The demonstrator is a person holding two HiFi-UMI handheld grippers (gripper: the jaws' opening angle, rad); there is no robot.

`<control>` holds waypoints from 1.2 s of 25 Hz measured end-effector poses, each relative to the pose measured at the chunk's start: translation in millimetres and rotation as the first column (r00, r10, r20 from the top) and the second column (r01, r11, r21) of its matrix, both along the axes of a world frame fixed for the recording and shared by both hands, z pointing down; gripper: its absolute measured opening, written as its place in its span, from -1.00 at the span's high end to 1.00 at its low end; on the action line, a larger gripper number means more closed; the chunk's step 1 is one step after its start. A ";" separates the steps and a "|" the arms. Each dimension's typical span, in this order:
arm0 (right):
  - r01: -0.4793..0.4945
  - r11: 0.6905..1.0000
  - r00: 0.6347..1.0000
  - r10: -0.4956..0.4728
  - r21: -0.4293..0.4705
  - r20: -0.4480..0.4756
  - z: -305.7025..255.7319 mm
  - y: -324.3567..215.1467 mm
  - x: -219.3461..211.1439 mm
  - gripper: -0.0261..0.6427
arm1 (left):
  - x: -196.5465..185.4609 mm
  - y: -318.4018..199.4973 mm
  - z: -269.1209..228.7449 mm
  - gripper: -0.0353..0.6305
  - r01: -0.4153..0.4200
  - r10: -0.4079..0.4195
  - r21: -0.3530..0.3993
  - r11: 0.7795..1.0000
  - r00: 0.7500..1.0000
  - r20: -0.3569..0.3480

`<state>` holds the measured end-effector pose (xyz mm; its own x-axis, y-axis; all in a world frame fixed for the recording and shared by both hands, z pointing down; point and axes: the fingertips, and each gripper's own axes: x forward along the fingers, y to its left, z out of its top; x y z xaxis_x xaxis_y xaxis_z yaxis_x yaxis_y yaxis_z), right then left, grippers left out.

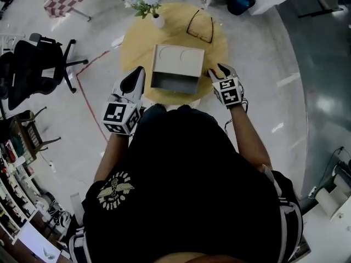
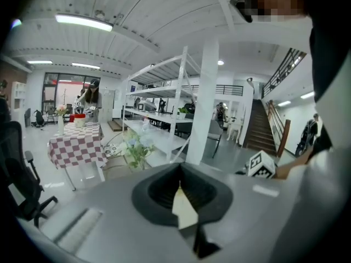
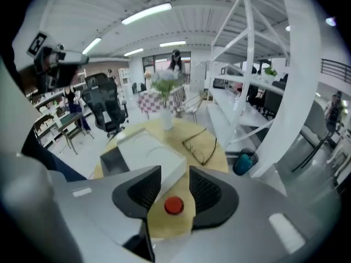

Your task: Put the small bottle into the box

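Red-capped small bottle (image 3: pixel 174 205): right gripper view only.

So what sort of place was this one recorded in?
Probably a large open-plan lab or workshop hall rather than a home. Signs of that are the tall white shelving racks, a wide staircase to an upper level, and an office chair standing on open floor near the small round table.

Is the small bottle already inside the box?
No: the right gripper view shows the small bottle standing on the table beside the box, outside it.
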<state>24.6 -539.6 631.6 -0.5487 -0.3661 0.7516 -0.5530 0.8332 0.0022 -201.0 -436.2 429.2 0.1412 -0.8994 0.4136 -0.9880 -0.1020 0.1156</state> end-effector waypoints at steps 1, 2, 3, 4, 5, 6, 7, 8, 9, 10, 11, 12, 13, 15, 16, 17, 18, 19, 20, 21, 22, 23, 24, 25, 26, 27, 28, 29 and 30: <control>-0.016 0.999 0.998 0.013 0.045 0.067 -32.9 -1.6 -6.3 0.43 | 3.3 -4.5 -8.6 0.89 -0.025 0.025 0.016 1.000 1.000 0.010; -0.029 0.995 0.989 0.015 0.097 0.146 -70.4 -1.1 -14.8 0.58 | 7.7 -9.5 -19.2 0.89 -0.054 0.054 0.038 0.998 0.998 0.018; -0.042 0.987 0.973 0.006 0.154 0.229 -109.8 1.7 -24.4 0.76 | 13.2 -14.5 -30.9 0.89 -0.088 0.086 0.065 0.994 0.996 0.024; -0.055 0.976 0.952 -0.013 0.212 0.305 -148.4 6.7 -34.2 0.89 | 19.4 -18.8 -42.7 0.89 -0.123 0.121 0.094 0.988 0.992 0.029; -0.066 0.962 0.929 -0.037 0.263 0.368 -183.3 13.2 -43.7 0.90 | 25.5 -22.6 -54.0 0.89 -0.158 0.155 0.123 0.980 0.987 0.033; -0.077 0.949 0.909 -0.059 0.305 0.413 -211.9 20.5 -52.4 0.90 | 30.5 -26.4 -63.9 0.89 -0.190 0.186 0.152 0.970 0.982 0.039; -0.086 0.939 0.896 -0.073 0.333 0.437 -232.7 27.8 -60.0 0.90 | 34.1 -30.7 -71.8 0.89 -0.217 0.212 0.177 0.960 0.976 0.046; -0.095 0.933 0.892 -0.075 0.346 0.446 -245.8 34.6 -66.8 0.90 | 36.1 -35.1 -77.8 0.89 -0.237 0.231 0.196 0.952 0.972 0.052; -0.104 0.932 0.891 -0.067 0.347 0.448 -253.3 40.9 -73.1 0.90 | 37.2 -38.5 -82.1 0.89 -0.253 0.247 0.209 0.945 0.967 0.054; -0.114 0.931 0.891 -0.058 0.346 0.450 -258.2 46.2 -79.1 0.90 | 37.7 -40.2 -85.3 0.89 -0.269 0.264 0.219 0.938 0.963 0.052; -0.126 0.929 0.890 -0.048 0.347 0.453 -261.5 50.5 -84.8 0.90 | 37.6 -40.0 -87.9 0.89 -0.284 0.280 0.226 0.932 0.959 0.048; -0.141 0.929 0.890 -0.033 0.343 0.454 -262.5 54.6 -89.7 0.90 | 36.9 -38.6 -90.2 0.89 -0.298 0.296 0.230 0.926 0.954 0.045; -0.159 0.930 0.890 -0.011 0.333 0.455 -261.2 58.9 -93.9 0.90 | 35.6 -36.5 -91.5 0.89 -0.313 0.312 0.233 0.921 0.949 0.044; -0.192 0.927 0.888 0.024 0.321 0.460 -258.4 66.8 -102.2 0.90 | 30.7 -31.4 -90.1 0.89 -0.347 0.346 0.239 0.907 0.937 0.049; -0.205 0.924 0.886 0.034 0.323 0.463 -259.2 70.4 -106.9 0.90 | 27.6 -29.1 -88.7 0.89 -0.365 0.363 0.238 0.900 0.930 0.052; -0.217 0.921 0.883 0.044 0.324 0.468 -260.9 73.8 -111.8 0.90 | 24.3 -27.0 -87.2 0.89 -0.381 0.379 0.234 0.894 0.924 0.058; -0.231 0.918 0.879 0.055 0.321 0.474 -262.6 76.9 -116.4 0.90 | 20.8 -25.2 -86.0 0.89 -0.396 0.391 0.228 0.890 0.918 0.066; -0.246 0.917 0.873 0.069 0.315 0.482 -263.9 79.4 -120.7 0.90 | 17.3 -23.9 -85.2 0.89 -0.408 0.402 0.223 0.885 0.913 0.074; -0.262 0.915 0.868 0.085 0.307 0.489 -264.8 81.2 -124.8 0.90 | 13.7 -23.0 -85.3 0.89 -0.418 0.411 0.222 0.881 0.908 0.079; -0.278 0.911 0.866 0.100 0.304 0.491 -265.6 82.3 -128.3 0.90 | 10.5 -22.3 -85.8 0.89 -0.428 0.422 0.224 0.875 0.903 0.078; -0.292 0.906 0.865 0.115 0.305 0.489 -266.1 83.4 -131.3 0.90 | 7.8 -21.2 -86.1 0.89 -0.439 0.434 0.227 0.869 0.898 0.074; -0.305 0.901 0.865 0.128 0.308 0.485 -266.6 84.8 -133.6 0.90 | 5.4 -19.8 -85.8 0.89 -0.450 0.447 0.230 0.863 0.892 0.068; -0.316 0.896 0.867 0.140 0.311 0.479 -267.0 86.7 -135.5 0.90 | 3.4 -17.7 -84.8 0.89 -0.461 0.460 0.231 0.857 0.886 0.062; -0.326 0.892 0.868 0.151 0.314 0.473 -267.3 89.2 -137.1 0.90 | 1.8 -15.4 -83.1 0.89 -0.472 0.473 0.232 0.851 0.879 0.055; -0.335 0.888 0.869 0.162 0.315 0.467 -267.5 91.6 -138.4 0.90 | 0.6 -13.3 -81.3 0.89 -0.482 0.485 0.231 0.845 0.873 0.048; -0.343 0.885 0.870 0.172 0.316 0.463 -267.7 93.5 -139.3 0.90 | -0.5 -12.1 -79.6 0.89 -0.490 0.495 0.231 0.840 0.868 0.042; -0.350 0.882 0.869 0.180 0.316 0.460 -268.1 94.4 -140.2 0.90 | -1.7 -11.8 -78.2 0.89 -0.495 0.501 0.232 0.837 0.864 0.037; -0.357 0.879 0.868 0.187 0.315 0.461 -268.8 94.5 -140.8 0.90 | -3.0 -12.1 -77.1 0.89 -0.498 0.505 0.233 0.835 0.863 0.033; -0.364 0.877 0.865 0.193 0.314 0.463 -269.4 94.6 -140.9 0.90 | -4.1 -12.5 -76.2 0.89 -0.499 0.506 0.235 0.834 0.862 0.031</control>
<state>-116.3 -445.0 362.3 -0.6012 -0.7577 0.2539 -0.7822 0.6230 0.0072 -205.1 -448.7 353.0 0.6086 -0.7692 0.1946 -0.7899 -0.6105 0.0575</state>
